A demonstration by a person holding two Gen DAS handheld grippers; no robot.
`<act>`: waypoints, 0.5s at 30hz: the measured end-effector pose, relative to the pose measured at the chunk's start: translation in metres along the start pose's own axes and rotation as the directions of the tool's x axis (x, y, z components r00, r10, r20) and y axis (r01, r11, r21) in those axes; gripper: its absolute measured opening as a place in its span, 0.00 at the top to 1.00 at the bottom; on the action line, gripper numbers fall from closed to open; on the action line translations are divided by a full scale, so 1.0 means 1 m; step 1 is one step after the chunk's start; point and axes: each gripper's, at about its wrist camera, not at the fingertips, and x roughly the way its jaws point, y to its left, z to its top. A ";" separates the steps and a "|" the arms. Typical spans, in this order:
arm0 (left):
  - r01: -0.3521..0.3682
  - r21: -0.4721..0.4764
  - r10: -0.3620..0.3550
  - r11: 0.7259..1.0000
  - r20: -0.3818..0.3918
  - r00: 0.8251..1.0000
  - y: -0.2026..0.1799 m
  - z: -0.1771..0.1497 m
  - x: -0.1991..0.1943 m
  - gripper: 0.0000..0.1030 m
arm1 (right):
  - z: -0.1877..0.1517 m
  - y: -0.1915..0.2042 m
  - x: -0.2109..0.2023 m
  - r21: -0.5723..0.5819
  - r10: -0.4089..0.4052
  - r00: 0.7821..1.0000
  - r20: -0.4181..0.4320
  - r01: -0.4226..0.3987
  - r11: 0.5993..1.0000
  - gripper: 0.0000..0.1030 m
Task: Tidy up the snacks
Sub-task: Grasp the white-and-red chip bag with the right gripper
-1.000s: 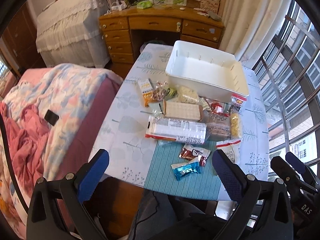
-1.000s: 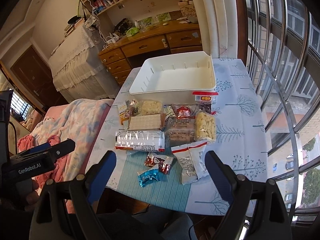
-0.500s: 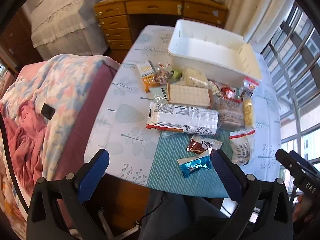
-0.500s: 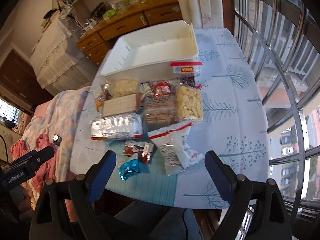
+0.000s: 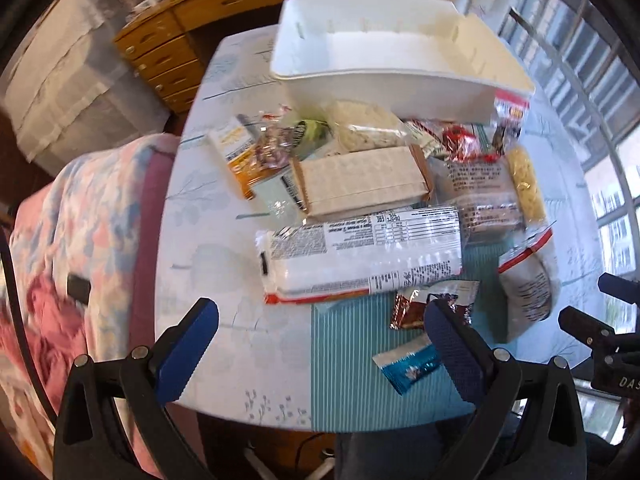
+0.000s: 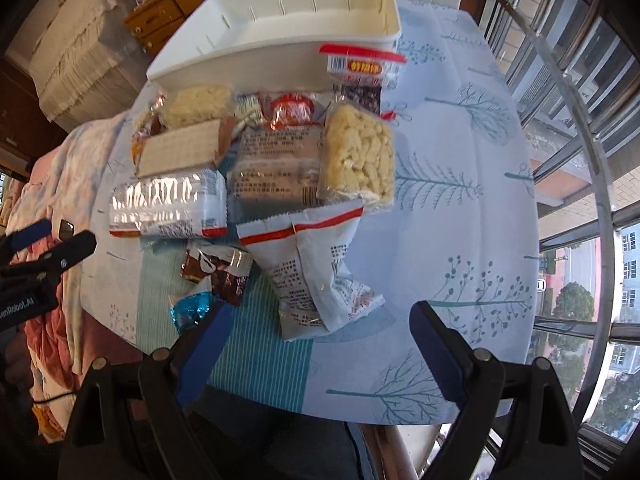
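Both tongs, left (image 5: pixel 320 340) and right (image 6: pixel 320 332), spread, holding nothing; white snack bag (image 6: pixel 316 264) on desk (image 6: pixel 460 200) looks light, crinkly, slippery: pinch its sealed edge.

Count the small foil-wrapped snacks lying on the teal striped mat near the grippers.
2. A brown foil packet lies just below the long white cracker pack; a blue foil packet sits nearer, partly behind the right gripper's finger. Others may be hidden.
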 end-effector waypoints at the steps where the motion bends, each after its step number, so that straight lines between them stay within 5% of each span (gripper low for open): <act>1: 0.000 0.019 0.000 1.000 -0.007 1.000 -0.003 0.003 0.006 0.01 | 0.001 0.001 0.005 0.001 -0.002 1.000 -0.017 0.002 1.000 0.12; 12: -0.021 0.235 0.034 0.972 -0.052 0.998 -0.027 0.027 0.054 0.01 | 0.010 0.012 0.051 0.022 -0.046 0.988 -0.150 0.050 0.998 0.12; 15: -0.050 0.331 0.066 0.942 -0.036 0.997 -0.036 0.028 0.065 0.01 | 0.010 0.014 0.060 0.031 -0.071 0.983 -0.168 0.078 0.997 0.12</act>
